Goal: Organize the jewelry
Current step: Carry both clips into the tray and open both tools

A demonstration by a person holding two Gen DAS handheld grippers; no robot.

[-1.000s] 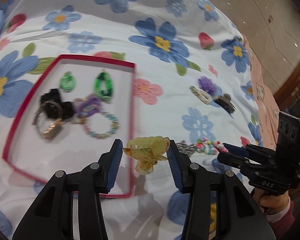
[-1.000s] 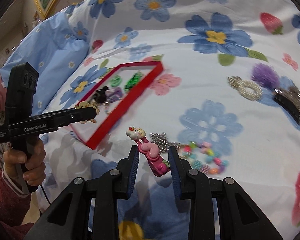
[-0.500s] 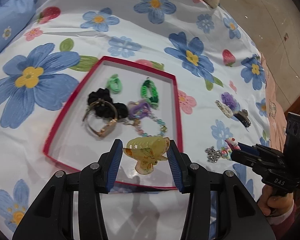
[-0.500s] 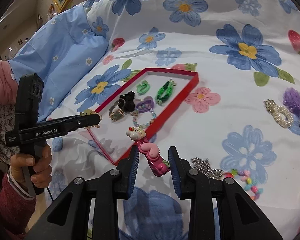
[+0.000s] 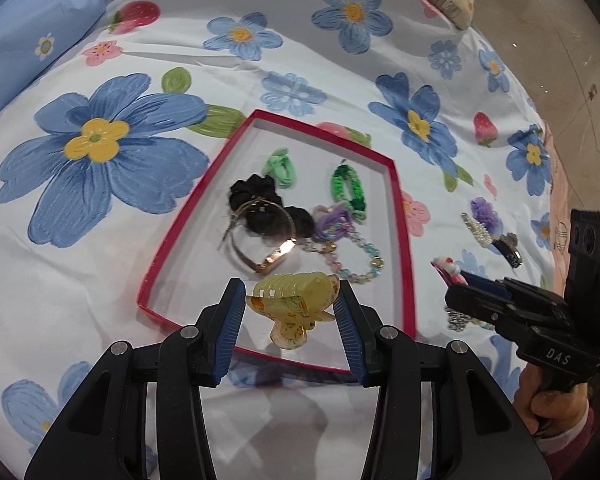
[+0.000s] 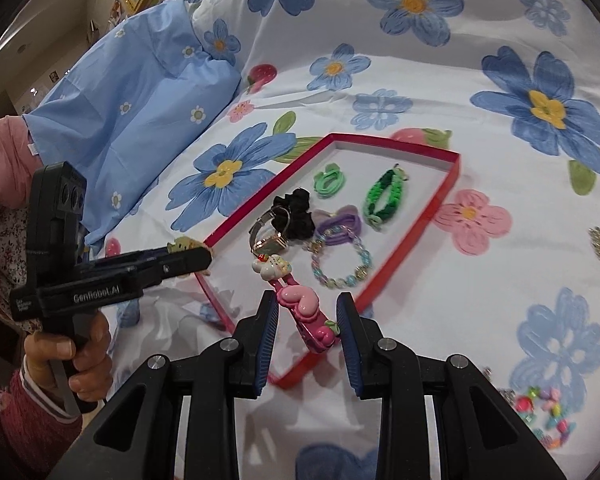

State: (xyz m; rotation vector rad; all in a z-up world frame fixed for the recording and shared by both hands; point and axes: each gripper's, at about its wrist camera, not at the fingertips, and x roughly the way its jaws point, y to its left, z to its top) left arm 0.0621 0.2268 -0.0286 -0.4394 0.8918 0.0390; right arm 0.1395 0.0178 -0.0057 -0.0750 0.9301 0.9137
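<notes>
- Left wrist view: the left gripper (image 5: 290,308) clamps a yellow claw clip (image 5: 294,306) above the near edge of a red tray (image 5: 404,216) lying on a floral sheet (image 5: 100,280).
- Right wrist view: the right gripper (image 6: 307,318) pinches a pink hair clip (image 6: 300,300) over the tray's near corner.
- Inside the tray: a black scrunchie (image 5: 256,196), a watch (image 5: 272,256), a bead bracelet (image 5: 356,260) and green bands (image 5: 348,186).

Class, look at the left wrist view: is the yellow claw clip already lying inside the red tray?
No, the yellow claw clip is clamped between the left gripper's pads, above the red tray's near edge.
</notes>
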